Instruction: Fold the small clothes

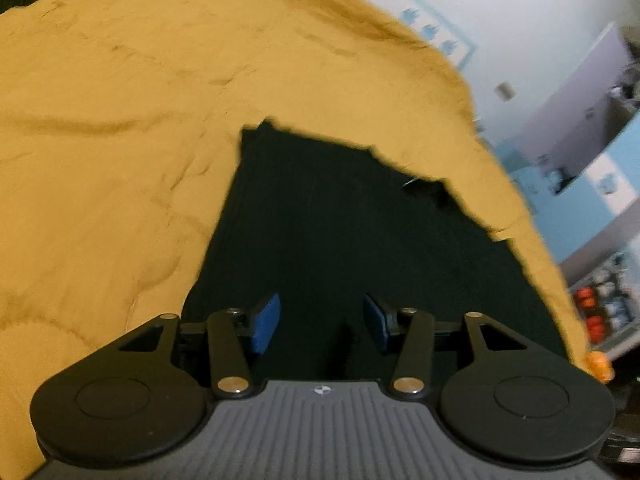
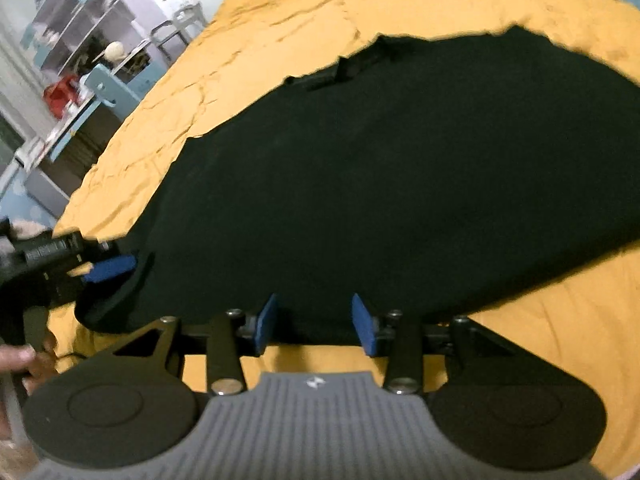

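A mustard bedspread (image 2: 280, 8) carries a black garment (image 2: 400, 168) spread flat, its long axis running left to right. The right gripper (image 2: 314, 322), jaws wide and empty, meets the garment's near hem; the left gripper (image 1: 320, 322) (equally wide, holding nothing) hovers over its left end.

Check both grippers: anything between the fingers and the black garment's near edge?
Nothing visible. The right gripper is open at the near hem of the black garment; the left gripper is open directly over the cloth. Only the yellow bedspread lies underneath.
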`<state>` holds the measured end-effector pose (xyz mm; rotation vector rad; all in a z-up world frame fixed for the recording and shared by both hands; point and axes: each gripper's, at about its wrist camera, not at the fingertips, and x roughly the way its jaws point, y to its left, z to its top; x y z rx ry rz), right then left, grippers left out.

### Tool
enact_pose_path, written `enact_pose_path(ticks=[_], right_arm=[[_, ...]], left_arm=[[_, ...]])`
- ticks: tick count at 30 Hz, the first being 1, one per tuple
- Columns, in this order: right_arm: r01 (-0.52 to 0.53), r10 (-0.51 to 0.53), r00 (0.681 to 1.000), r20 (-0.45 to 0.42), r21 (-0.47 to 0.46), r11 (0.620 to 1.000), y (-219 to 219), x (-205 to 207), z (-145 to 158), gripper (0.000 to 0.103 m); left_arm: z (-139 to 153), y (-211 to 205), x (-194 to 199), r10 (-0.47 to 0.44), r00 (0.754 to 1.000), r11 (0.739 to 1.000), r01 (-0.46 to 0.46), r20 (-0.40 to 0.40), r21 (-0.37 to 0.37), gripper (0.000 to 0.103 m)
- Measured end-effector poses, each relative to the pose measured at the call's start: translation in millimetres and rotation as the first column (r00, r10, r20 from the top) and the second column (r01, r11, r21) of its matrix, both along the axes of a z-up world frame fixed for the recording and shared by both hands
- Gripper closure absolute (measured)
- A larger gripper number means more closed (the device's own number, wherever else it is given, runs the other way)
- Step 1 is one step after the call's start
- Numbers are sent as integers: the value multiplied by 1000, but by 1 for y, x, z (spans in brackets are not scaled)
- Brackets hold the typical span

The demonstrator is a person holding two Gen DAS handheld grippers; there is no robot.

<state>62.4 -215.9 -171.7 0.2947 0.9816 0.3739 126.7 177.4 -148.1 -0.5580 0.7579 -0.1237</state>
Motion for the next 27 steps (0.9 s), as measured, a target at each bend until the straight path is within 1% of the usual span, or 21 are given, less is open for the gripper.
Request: enact_pose_path(ticks=[1,2,4,5,7,8,10,12,13,14,17,19,24,27], right_arm=[[-12,12,1000,17,-11,1000,3,-4,5,58],[-37,37,999,35,-15,999,7,-7,11,57],[-109,109,990,84,-6,994,20,-14,23,57],[-162,163,979,118,-17,987,31,-21,29,58],[-264,274,946,171,-82,961,58,-32,34,58],[-315,333,924,189,-121,941,74,-38,34,58],[-383,419,884,206,-193,903,101,-47,28,58],[-443,498,841,212,-260,858,126,-55,20,57],[-452,521,824,223,-298,841,136,-59,16,57],[-440,537,807,247,-355,825,148,-63,12,56],[-422,585,756,296,-463,779,171,-65,5,55],[-427,608,732,307,-489,761,182,-65,3,55],[-411,638,689,343,-540,734,208,-64,-1,55],[-397,639,683,354,-554,731,223,-63,0,55]], left_arm=[[7,5,-4,3,1000,1000,-3,31,-1,47],[14,12,-7,11,998,1000,-11,55,7,47],[25,25,-9,29,998,999,-31,64,20,47],[28,30,-10,41,997,999,-43,62,25,47],[31,41,-9,55,997,998,-57,53,39,47],[32,45,-7,60,997,997,-62,43,48,47],[30,52,-5,66,998,996,-67,25,51,47],[26,58,-3,64,998,997,-65,12,40,47],[23,61,-2,63,998,998,-63,4,30,47],[19,63,0,62,998,998,-62,-7,19,47],[11,68,6,62,998,998,-62,-26,2,47],[6,70,9,56,998,998,-56,-35,-11,47],[1,73,24,12,998,1000,-13,-54,-16,47],[-2,75,37,-7,998,1000,7,-65,-6,47]])
